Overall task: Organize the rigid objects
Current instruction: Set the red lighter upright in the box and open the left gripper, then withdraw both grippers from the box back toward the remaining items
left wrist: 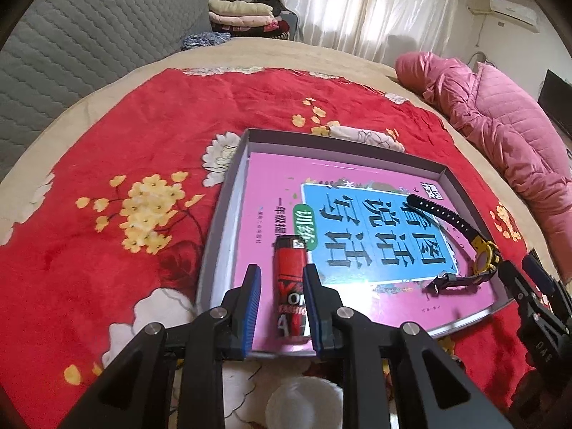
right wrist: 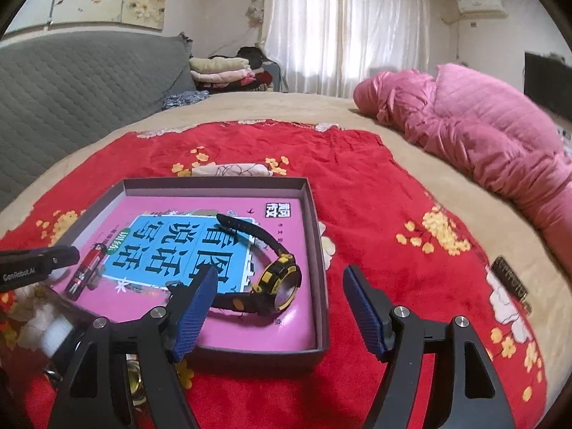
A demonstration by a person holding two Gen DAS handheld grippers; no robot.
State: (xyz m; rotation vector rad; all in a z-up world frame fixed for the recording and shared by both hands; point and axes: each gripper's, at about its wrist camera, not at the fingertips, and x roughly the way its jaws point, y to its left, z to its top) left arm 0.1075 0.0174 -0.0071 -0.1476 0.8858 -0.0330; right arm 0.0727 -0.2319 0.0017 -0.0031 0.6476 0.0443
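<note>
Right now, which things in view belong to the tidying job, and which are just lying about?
Part of the job:
- grey box
- pink book lying in it
- red lighter, between the left gripper fingers
- black-and-yellow watch on the book
- right gripper, open

Lying about:
- red floral blanket
- pink padded jacket
- folded clothes

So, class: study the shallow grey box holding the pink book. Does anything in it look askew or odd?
Nothing is damaged or spilled. The red lighter lies between the left gripper fingers on the pink book; the black-and-yellow wristwatch lies diagonally, strap curled, inside the grey box.
</note>
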